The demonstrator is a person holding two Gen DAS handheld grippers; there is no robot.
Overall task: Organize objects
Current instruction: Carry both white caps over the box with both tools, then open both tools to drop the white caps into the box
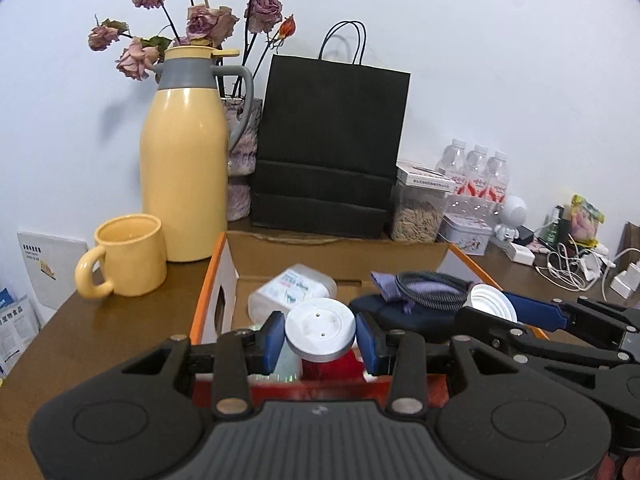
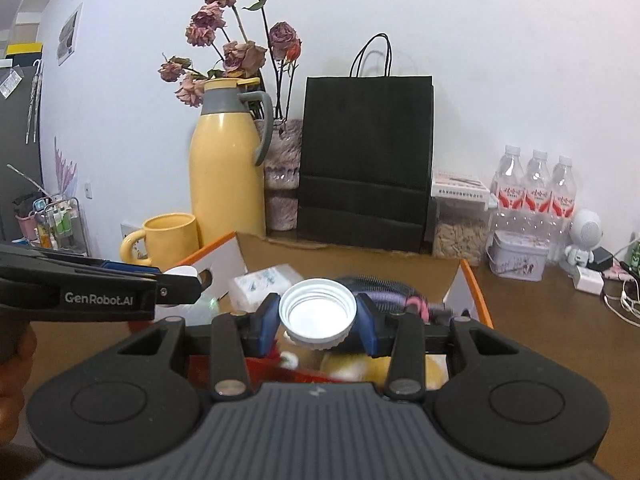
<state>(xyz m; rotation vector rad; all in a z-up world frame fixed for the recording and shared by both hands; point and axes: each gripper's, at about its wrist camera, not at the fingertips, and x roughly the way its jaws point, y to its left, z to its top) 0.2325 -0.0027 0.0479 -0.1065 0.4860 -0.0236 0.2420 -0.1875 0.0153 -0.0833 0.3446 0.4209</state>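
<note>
Left wrist view: a white-capped bottle (image 1: 321,330) with a red body is pinched at its cap between the blue pads of the left gripper (image 1: 321,338), above an open cardboard box (image 1: 336,250) with orange edges. In the right wrist view, a white screw lid (image 2: 318,314) with its hollow, threaded side facing the camera is clamped between the blue pads of the right gripper (image 2: 318,318), also over the box. The two grippers are seen side by side, each visible in the other's view. Inside the box, a clear plastic container (image 1: 292,290) with a printed label, a dark pouch (image 1: 404,314) and a coiled striped cord (image 1: 432,288) can be made out; further contents are blurred. The box is set on a brown wooden table (image 1: 120,320). Just beside its far left corner a yellow mug (image 1: 128,256) and a tall yellow thermos jug (image 1: 186,160) with a grey collar are placed. Behind them, dried pink roses (image 1: 208,20) are held in a vase. A black paper bag (image 1: 328,148) is stood upright behind the box, against a white wall. Further right, a jar of seeds (image 1: 416,216), three water bottles (image 1: 476,172) and a small tin (image 1: 466,236) are found.
</note>
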